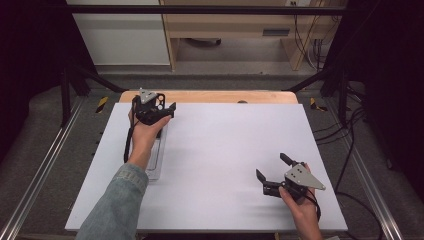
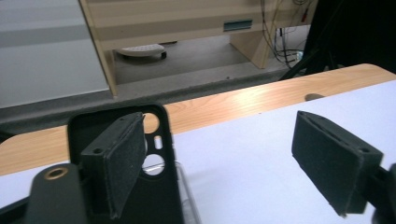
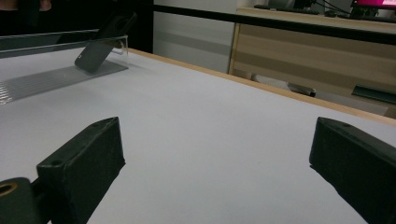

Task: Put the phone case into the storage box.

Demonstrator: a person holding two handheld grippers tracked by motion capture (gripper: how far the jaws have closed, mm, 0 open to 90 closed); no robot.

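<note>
A black phone case (image 2: pixel 163 196) with camera cut-outs stands tilted in a clear plastic tray (image 1: pixel 156 161) at the far left of the white board (image 1: pixel 225 145). My left gripper (image 1: pixel 167 101) hovers at the tray's far end. It is open, and in the left gripper view (image 2: pixel 219 140) its left jaw sits right in front of the case with nothing between the jaws. From the right gripper view the case (image 3: pixel 100 44) leans against the tray's end wall (image 3: pixel 122 44). My right gripper (image 1: pixel 270 165) is open and empty, low over the board's near right.
The white board lies on a wooden table whose far edge (image 1: pixel 215 96) shows as a strip. A black frame bar (image 1: pixel 200 9) crosses above the far side. Wooden furniture (image 2: pixel 187 23) and cables stand on the floor beyond.
</note>
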